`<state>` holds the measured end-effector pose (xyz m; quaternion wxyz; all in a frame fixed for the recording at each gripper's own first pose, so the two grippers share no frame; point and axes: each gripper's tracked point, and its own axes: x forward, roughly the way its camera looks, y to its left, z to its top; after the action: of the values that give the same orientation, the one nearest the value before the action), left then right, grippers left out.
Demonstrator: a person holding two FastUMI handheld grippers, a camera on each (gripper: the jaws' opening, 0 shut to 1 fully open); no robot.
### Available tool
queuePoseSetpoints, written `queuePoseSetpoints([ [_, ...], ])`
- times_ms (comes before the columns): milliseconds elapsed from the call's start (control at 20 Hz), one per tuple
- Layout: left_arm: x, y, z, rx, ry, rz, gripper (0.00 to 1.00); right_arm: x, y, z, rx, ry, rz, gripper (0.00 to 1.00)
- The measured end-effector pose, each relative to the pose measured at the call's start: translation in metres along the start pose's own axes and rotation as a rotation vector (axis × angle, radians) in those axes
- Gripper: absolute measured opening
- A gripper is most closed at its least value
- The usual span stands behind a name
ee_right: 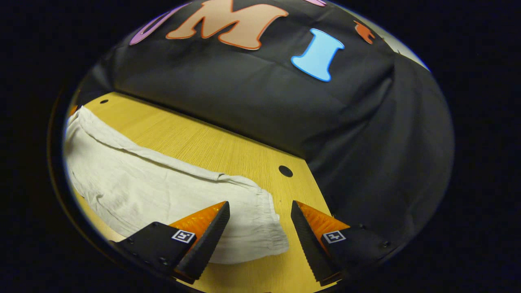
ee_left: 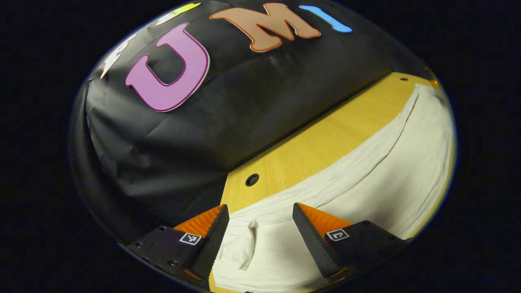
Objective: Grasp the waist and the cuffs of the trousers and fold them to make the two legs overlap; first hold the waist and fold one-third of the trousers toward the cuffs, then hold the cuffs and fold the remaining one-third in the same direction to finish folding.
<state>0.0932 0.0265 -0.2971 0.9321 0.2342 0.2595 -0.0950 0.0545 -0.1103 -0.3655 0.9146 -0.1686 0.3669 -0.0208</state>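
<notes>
Both grippers [ee_left: 260, 232] [ee_right: 260, 232] hover with jaws released over the trousers [ee_left: 386, 179] spread flat on the surface [ee_left: 317, 146], so we can grasp each end.

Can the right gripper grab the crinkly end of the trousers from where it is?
Probably yes. The right gripper is open, and the gathered end of the trousers lies flat on the table right between its fingers, with nothing on top or in front of it.

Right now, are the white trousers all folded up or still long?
Still long. The trousers lie stretched across the table, with no fold toward the middle. Whether the legs already overlap, I cannot tell.
</notes>
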Motion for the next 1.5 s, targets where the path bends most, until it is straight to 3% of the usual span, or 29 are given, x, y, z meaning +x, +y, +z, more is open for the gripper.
queuePoseSetpoints([
  [400, -0.057, -0.049, 0.099, -0.235, -0.193, -0.126, 0.95, -0.002, -0.018, -0.049, 0.293, 0.095, 0.014, 1.0],
  [550, -0.074, -0.063, 0.119, -0.264, -0.228, -0.151, 0.95, -0.003, -0.019, -0.065, 0.436, 0.138, 0.013, 0.98],
  [750, -0.084, -0.069, 0.119, -0.27, -0.215, -0.157, 0.95, 0.004, -0.01, -0.09, 0.643, 0.232, 0.019, 0.99],
  [950, -0.087, -0.064, 0.109, -0.282, -0.187, -0.136, 0.95, 0.01, -0.002, -0.104, 0.83, 0.302, 0.032, 0.93],
  [1000, -0.088, -0.063, 0.106, -0.284, -0.177, -0.132, 0.96, 0.014, -0.005, -0.1, 0.866, 0.284, 0.028, 0.97],
  [1050, -0.089, -0.061, 0.104, -0.285, -0.171, -0.126, 0.96, 0.017, -0.004, -0.097, 0.896, 0.288, 0.037, 0.92],
  [1150, -0.091, -0.059, 0.1, -0.285, -0.163, -0.118, 0.96, 0.02, -0.005, -0.094, 0.942, 0.292, 0.043, 0.97],
  [1200, -0.092, -0.059, 0.1, -0.281, -0.16, -0.115, 0.96, 0.025, -0.002, -0.099, 0.954, 0.312, 0.044, 0.94],
  [1350, -0.095, -0.06, 0.1, -0.266, -0.158, -0.11, 0.96, 0.027, -0.001, -0.106, 0.989, 0.353, 0.071, 0.39],
  [1400, -0.096, -0.062, 0.1, -0.263, -0.158, -0.109, 0.96, 0.026, 0.003, -0.107, 1.001, 0.362, 0.091, 0.35],
  [1450, -0.098, -0.064, 0.101, -0.262, -0.158, -0.11, 0.96, 0.028, 0.0, -0.106, 0.996, 0.353, 0.099, 0.24],
  [1500, -0.099, -0.066, 0.1, -0.261, -0.157, -0.11, 0.96, 0.028, -0.001, -0.108, 0.977, 0.351, 0.105, 0.24],
])
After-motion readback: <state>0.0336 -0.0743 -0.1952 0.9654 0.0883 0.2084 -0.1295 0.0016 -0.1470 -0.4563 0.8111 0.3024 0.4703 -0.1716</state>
